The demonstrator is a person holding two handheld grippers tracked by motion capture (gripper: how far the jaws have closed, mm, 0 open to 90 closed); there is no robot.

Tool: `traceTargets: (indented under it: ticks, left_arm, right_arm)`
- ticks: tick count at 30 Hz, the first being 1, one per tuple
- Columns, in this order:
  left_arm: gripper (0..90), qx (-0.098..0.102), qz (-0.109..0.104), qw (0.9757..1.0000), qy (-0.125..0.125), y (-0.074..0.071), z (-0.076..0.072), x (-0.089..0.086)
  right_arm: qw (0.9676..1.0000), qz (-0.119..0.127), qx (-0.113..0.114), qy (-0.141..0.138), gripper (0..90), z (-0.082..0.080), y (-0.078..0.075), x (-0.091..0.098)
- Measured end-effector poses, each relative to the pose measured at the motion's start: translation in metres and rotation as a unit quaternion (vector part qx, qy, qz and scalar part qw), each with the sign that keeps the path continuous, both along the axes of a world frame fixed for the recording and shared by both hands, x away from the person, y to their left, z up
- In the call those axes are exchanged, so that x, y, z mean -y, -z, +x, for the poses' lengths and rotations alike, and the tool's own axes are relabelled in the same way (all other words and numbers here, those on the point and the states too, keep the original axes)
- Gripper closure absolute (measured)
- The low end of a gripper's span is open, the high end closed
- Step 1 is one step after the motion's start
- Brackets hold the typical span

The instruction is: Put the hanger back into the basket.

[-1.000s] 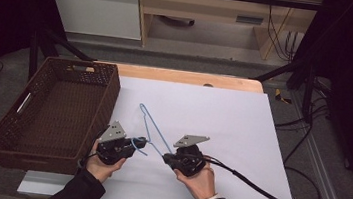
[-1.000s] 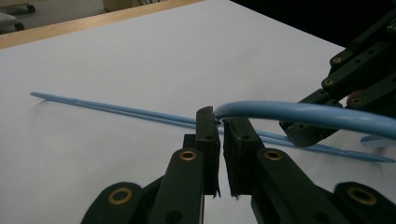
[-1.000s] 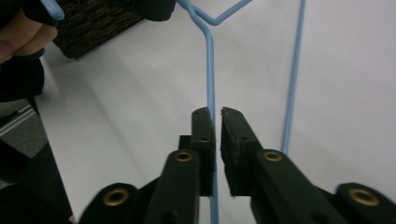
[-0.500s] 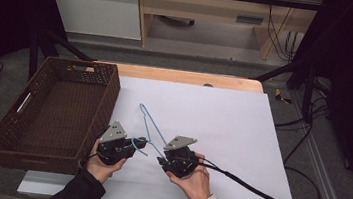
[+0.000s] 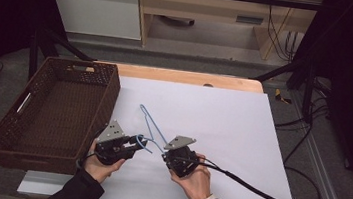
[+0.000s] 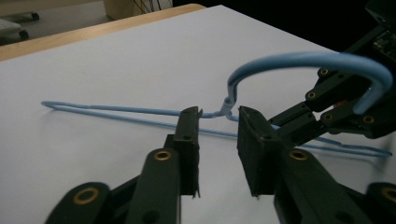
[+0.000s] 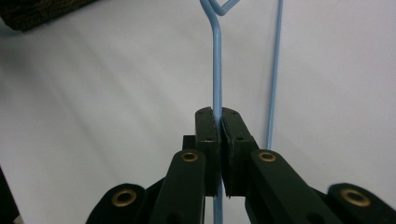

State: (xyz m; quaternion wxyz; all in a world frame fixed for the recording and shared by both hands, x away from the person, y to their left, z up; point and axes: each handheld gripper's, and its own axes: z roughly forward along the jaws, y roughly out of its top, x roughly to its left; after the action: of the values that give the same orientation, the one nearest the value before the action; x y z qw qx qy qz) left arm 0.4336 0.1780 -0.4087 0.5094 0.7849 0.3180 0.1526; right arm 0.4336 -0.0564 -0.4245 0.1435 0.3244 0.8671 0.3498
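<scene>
A light blue wire hanger (image 5: 152, 123) lies flat on the white tabletop (image 5: 231, 131), hook toward me. My left gripper (image 5: 142, 141) is at the hook end. In the left gripper view its jaws (image 6: 218, 116) have just been opening and stand apart, with the hanger's twisted neck (image 6: 227, 108) at their tips, untouched. The hook (image 6: 299, 59) arches up to the right. My right gripper (image 5: 167, 150) sits just right of it. Its jaws (image 7: 217, 114) have just been closing and are shut on one straight wire of the hanger (image 7: 217, 60).
A dark brown wicker basket (image 5: 110, 97) stands at the table's left, close to my left hand; its corner (image 7: 37, 11) shows in the right gripper view. The right gripper's black cable (image 5: 254, 191) trails off right. White surface stretches behind and to the right.
My right hand has shifted a little to the left, closer to the left gripper and onto the hanger wire. The left hand has stayed where it was.
</scene>
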Motion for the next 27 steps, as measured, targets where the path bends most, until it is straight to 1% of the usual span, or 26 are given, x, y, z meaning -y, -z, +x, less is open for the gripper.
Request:
traceTargets:
  ticks: [2, 3, 4, 5, 6, 7, 8, 9, 10, 12, 14, 15, 16, 18, 20, 21, 22, 23, 24, 25, 26, 27]
  left_arm:
    - [60.8, 0.002, 0.006, 1.0000, 0.005, -0.004, -0.001, -0.003]
    - [56.9, 0.002, 0.006, 1.0000, 0.005, -0.004, -0.001, -0.003]
    - [52.9, 0.017, 0.014, 0.9997, 0.005, -0.008, -0.003, -0.007]
    - [50.3, 0.017, 0.014, 0.9997, 0.005, -0.008, -0.003, -0.007]
    - [43.6, 0.029, 0.029, 0.9991, 0.003, -0.012, -0.005, -0.008]
    - [39.5, 0.029, 0.029, 0.9991, 0.003, -0.012, -0.005, -0.008]
    - [34.4, 0.045, 0.034, 0.9984, -0.004, -0.015, -0.008, -0.010]
    - [31.2, 0.045, 0.034, 0.9984, -0.004, -0.015, -0.008, -0.010]
    - [25.4, 0.047, 0.033, 0.9983, -0.004, -0.018, -0.009, -0.011]
    - [19.6, 0.050, 0.044, 0.9978, 0.003, -0.023, -0.011, -0.012]
    - [16.0, 0.059, 0.058, 0.9966, 0.007, -0.026, -0.014, -0.013]
    - [14.5, 0.059, 0.058, 0.9966, 0.007, -0.026, -0.014, -0.013]
    - [13.3, 0.069, 0.073, 0.9949, 0.013, -0.029, -0.017, -0.013]
    - [11.5, 0.075, 0.093, 0.9927, 0.018, -0.030, -0.019, -0.011]
    - [11.4, 0.082, 0.113, 0.9898, 0.027, -0.031, -0.022, -0.009]
    - [11.4, 0.082, 0.113, 0.9898, 0.027, -0.031, -0.022, -0.009]
    - [11.5, 0.084, 0.121, 0.9887, 0.029, -0.030, -0.023, -0.006]
    - [11.6, 0.084, 0.121, 0.9887, 0.029, -0.030, -0.023, -0.006]
    - [11.6, 0.085, 0.127, 0.9877, 0.033, -0.029, -0.023, -0.005]
    - [13.0, 0.087, 0.137, 0.9861, 0.036, -0.028, -0.023, -0.004]
    - [13.3, 0.091, 0.150, 0.9838, 0.038, -0.026, -0.023, -0.002]
    - [14.0, 0.091, 0.150, 0.9838, 0.038, -0.026, -0.023, -0.002]
  right_arm:
    - [1.0000, 0.003, 0.001, -0.006, 87.8, 0.000, -0.005, 0.004]
    - [1.0000, 0.003, 0.001, -0.006, 87.8, 0.000, -0.005, 0.004]
    - [0.9999, 0.011, 0.000, -0.011, 87.9, 0.000, -0.013, 0.012]
    - [0.9998, 0.013, -0.001, -0.013, 87.9, 0.000, -0.015, 0.014]
    - [0.9997, 0.017, -0.001, -0.018, 87.9, 0.000, -0.020, 0.019]
    - [0.9997, 0.017, -0.001, -0.018, 87.9, 0.000, -0.020, 0.019]
    - [0.9992, 0.028, -0.003, -0.028, 87.9, -0.001, -0.028, 0.026]
    - [0.9992, 0.028, -0.003, -0.028, 87.9, -0.001, -0.028, 0.026]
    - [0.9986, 0.036, -0.005, -0.038, 87.9, -0.003, -0.035, 0.032]
    - [0.9979, 0.041, -0.008, -0.050, 87.9, -0.005, -0.040, 0.037]
    - [0.9969, 0.046, -0.012, -0.063, 87.9, -0.006, -0.045, 0.042]
    - [0.9969, 0.046, -0.012, -0.063, 87.9, -0.006, -0.045, 0.042]
    - [0.9952, 0.053, -0.018, -0.080, 87.9, -0.007, -0.048, 0.046]
    - [0.9936, 0.060, -0.027, -0.092, 87.9, -0.008, -0.050, 0.049]
    - [0.9922, 0.061, -0.034, -0.103, 87.9, -0.009, -0.051, 0.051]
    - [0.9914, 0.063, -0.040, -0.108, 87.9, -0.010, -0.052, 0.052]
    - [0.9911, 0.064, -0.042, -0.109, 87.9, -0.010, -0.052, 0.052]
    - [0.9911, 0.064, -0.042, -0.109, 87.9, -0.010, -0.052, 0.052]
    - [0.9905, 0.067, -0.045, -0.112, 87.9, -0.011, -0.052, 0.052]
    - [0.9890, 0.073, -0.051, -0.118, 87.9, -0.011, -0.052, 0.053]
    - [0.9886, 0.073, -0.053, -0.121, 87.9, -0.011, -0.052, 0.054]
    - [0.9886, 0.073, -0.053, -0.121, 87.9, -0.011, -0.052, 0.054]
